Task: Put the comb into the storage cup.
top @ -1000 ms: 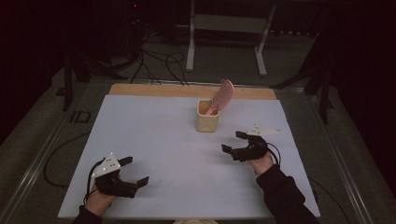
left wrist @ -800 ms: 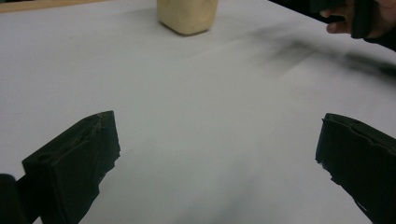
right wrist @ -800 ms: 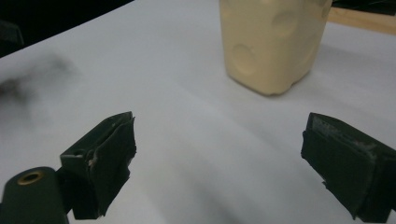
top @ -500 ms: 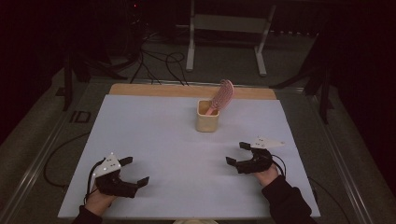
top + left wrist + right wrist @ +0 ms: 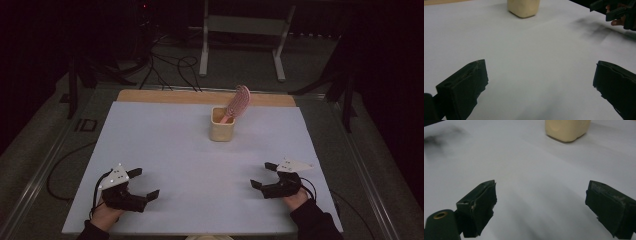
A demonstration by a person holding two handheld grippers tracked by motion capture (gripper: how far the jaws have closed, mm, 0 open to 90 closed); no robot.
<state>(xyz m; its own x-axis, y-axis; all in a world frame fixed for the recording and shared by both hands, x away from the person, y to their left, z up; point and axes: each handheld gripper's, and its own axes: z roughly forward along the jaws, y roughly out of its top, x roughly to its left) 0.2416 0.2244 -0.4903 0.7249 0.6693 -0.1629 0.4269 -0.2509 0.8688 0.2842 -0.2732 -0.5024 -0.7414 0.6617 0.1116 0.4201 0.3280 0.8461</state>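
Observation:
A cream cup (image 5: pixel 222 129) stands at the far middle of the white table, with a pink hairbrush (image 5: pixel 237 103) leaning upright in it. The cup's base shows in the left gripper view (image 5: pixel 523 8) and in the right gripper view (image 5: pixel 567 128). My left gripper (image 5: pixel 145 184) rests near the front left edge, open and holding nothing (image 5: pixel 540 77). Over at the front right, my right gripper (image 5: pixel 262 175) is open too, with bare table between its fingers (image 5: pixel 541 200). Both sit well short of the cup.
The white table top (image 5: pixel 170 150) has a wooden strip (image 5: pixel 165 96) along its far edge. A metal stand (image 5: pixel 242 30) and cables (image 5: pixel 170 65) lie on the dark floor beyond. The right gripper (image 5: pixel 616 11) shows at the top right of the left gripper view.
My right gripper has drawn back from beside the cup toward the front right edge. The left gripper has stayed put, and the brush remains in the cup.

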